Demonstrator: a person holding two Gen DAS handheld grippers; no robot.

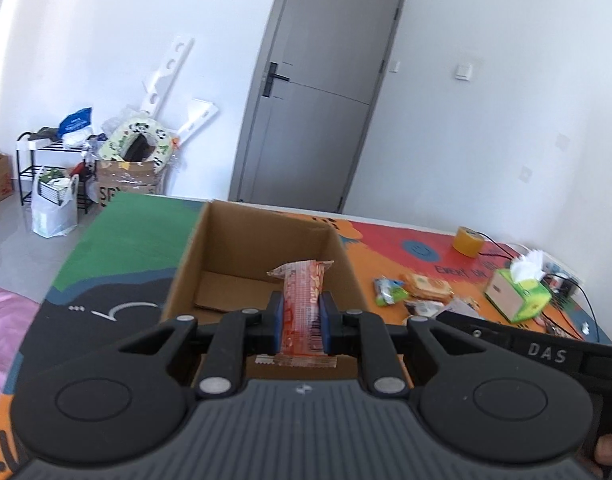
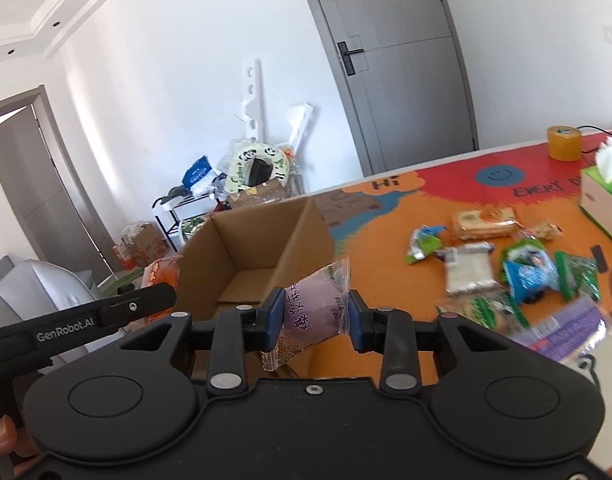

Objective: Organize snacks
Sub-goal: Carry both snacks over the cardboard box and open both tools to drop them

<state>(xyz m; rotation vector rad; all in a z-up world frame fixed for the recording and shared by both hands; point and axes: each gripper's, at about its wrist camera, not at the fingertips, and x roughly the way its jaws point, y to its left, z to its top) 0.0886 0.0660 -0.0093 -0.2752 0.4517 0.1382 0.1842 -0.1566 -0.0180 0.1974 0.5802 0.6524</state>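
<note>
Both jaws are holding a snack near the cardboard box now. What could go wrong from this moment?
1. The left gripper pinches the long orange snack bar narrowly at mid-length; it may pivot or slip before it is over the cardboard box.
2. The right gripper squeezes the round purple snack in slippery clear wrap beside the box wall, so it may drop outside.
3. The two grippers are close together and might collide at the opening.
</note>
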